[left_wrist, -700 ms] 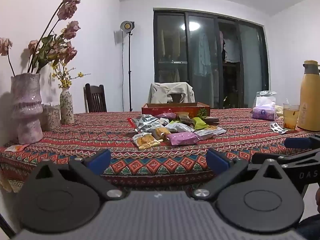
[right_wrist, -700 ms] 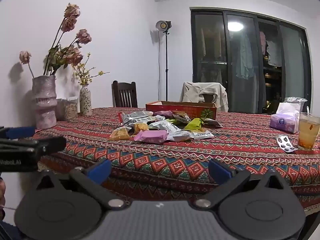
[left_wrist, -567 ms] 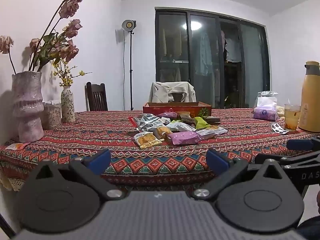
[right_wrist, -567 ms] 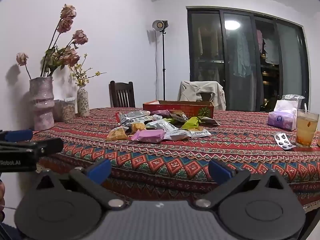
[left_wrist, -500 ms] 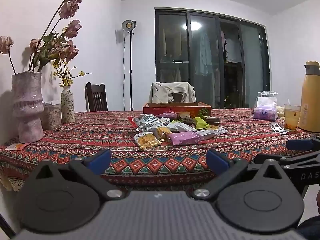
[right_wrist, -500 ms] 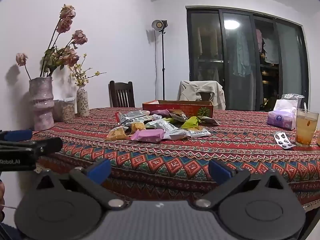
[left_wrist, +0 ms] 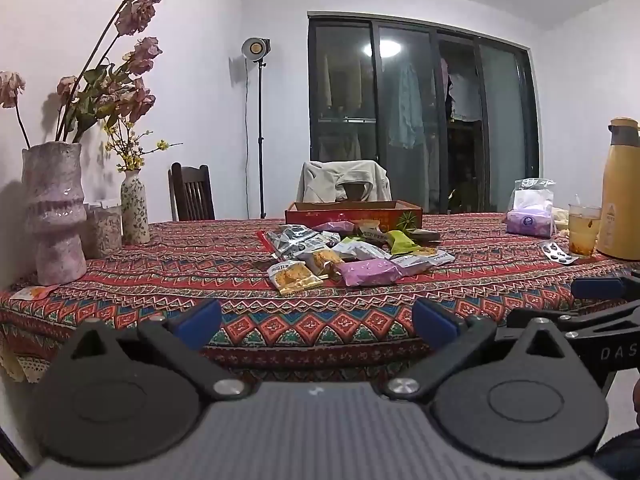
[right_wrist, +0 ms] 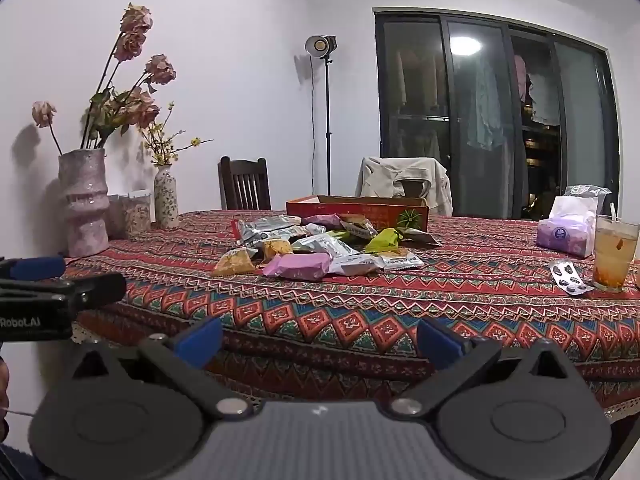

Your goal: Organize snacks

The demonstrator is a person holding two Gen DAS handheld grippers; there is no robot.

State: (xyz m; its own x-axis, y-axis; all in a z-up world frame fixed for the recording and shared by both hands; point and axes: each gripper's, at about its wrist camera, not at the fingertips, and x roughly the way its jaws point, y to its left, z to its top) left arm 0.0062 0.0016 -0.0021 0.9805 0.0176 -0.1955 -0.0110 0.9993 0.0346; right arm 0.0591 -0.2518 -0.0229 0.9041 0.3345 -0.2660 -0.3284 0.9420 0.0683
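Lying in a loose heap mid-table (left_wrist: 200, 280), the snack packets (left_wrist: 352, 252) are seen just before a red box (left_wrist: 352, 214). The left gripper (left_wrist: 316, 322) and right gripper (right_wrist: 318, 340) are held short of the table edge, fingers spread wide, nothing between them.

Each gripper is matte black with two blue-padded fingers. The left gripper (left_wrist: 316, 322) has two rounded black housings, each with a raised disc and a small triangular cut-out, flanking a grey ribbed centre panel; silver screws sit at the finger pivots. The right gripper (right_wrist: 318, 340) is built alike. From the side, the left gripper's arm bears white lettering "RoboLAI", the right one's "DAS".
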